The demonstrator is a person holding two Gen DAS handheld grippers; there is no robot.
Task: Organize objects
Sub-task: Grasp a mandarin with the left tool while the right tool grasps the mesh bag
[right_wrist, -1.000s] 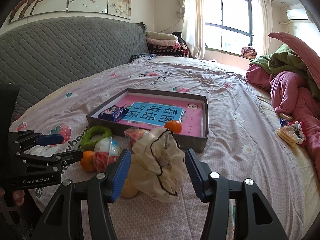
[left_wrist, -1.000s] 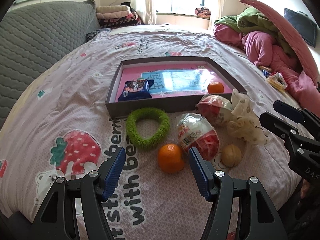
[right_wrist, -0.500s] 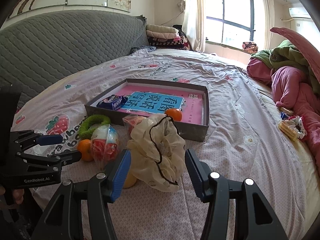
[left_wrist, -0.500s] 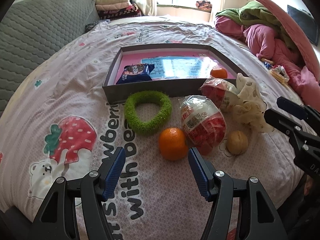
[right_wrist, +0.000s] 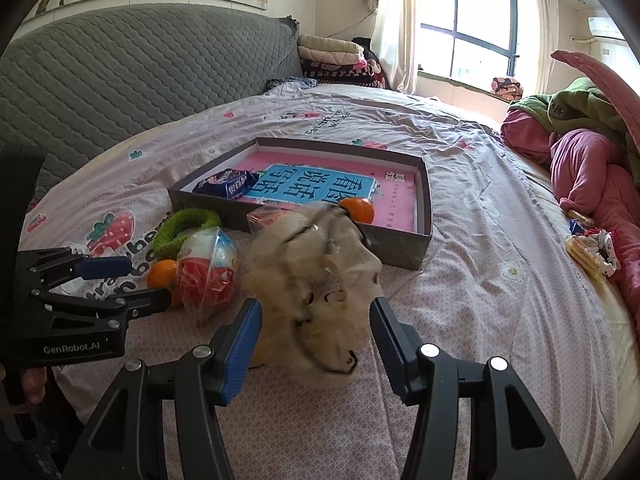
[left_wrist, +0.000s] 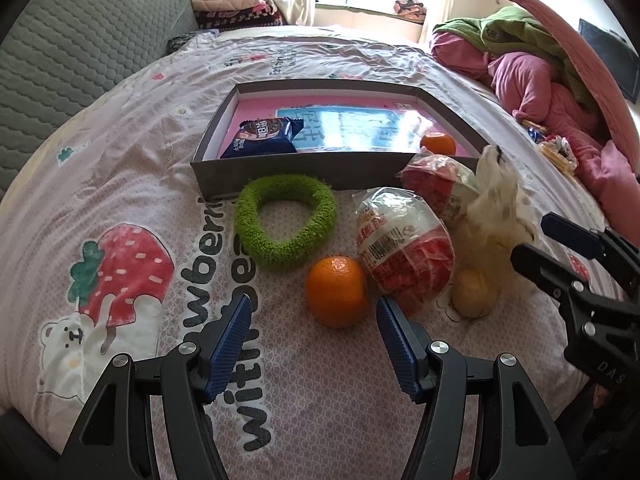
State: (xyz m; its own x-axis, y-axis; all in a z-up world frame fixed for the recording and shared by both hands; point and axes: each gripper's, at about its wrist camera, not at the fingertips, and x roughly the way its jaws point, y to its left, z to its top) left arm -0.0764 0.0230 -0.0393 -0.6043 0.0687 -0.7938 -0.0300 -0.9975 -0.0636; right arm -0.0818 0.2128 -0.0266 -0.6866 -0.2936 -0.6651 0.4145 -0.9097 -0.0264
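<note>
On the bed: loose stuff sits in a cluster just in front of the grey tray (left_wrist: 280, 170), which already holds a blue snack pack (left_wrist: 262, 138) and one small orange (left_wrist: 438, 144) on top of a pink book.

Still outside the tray: green fuzzy ring (left_wrist: 286, 220), an orange (left_wrist: 337, 297), two plastic-wrapped red and white packs (left_wrist: 404, 246), a small yellowish round thing (left_wrist: 472, 292), and a cream scrunchie-looking fabric bundle (right_wrist: 316, 296).

Left gripper (left_wrist: 314, 344): jaws wide, nothing between them, low over the sheet with the orange just ahead and a bit toward the right finger.

Right gripper (right_wrist: 314, 342): jaws wide too, straddling the near end of the fabric bundle. Can't tell if the pads touch it, that part is blurry.

Step in hand: looks like the approach before a pick, both sides lining up on their targets, nothing gripped yet.

Next move, my guess: right needs to push a little deeper and squeeze, since floppy fabric will slip out of a shallow pinch. Left needs to shift slightly right to center the orange before it squeezes, or it'll roll into the wrapped pack touching it.

Then: lift over the tray's near wall and drop inside.
</note>
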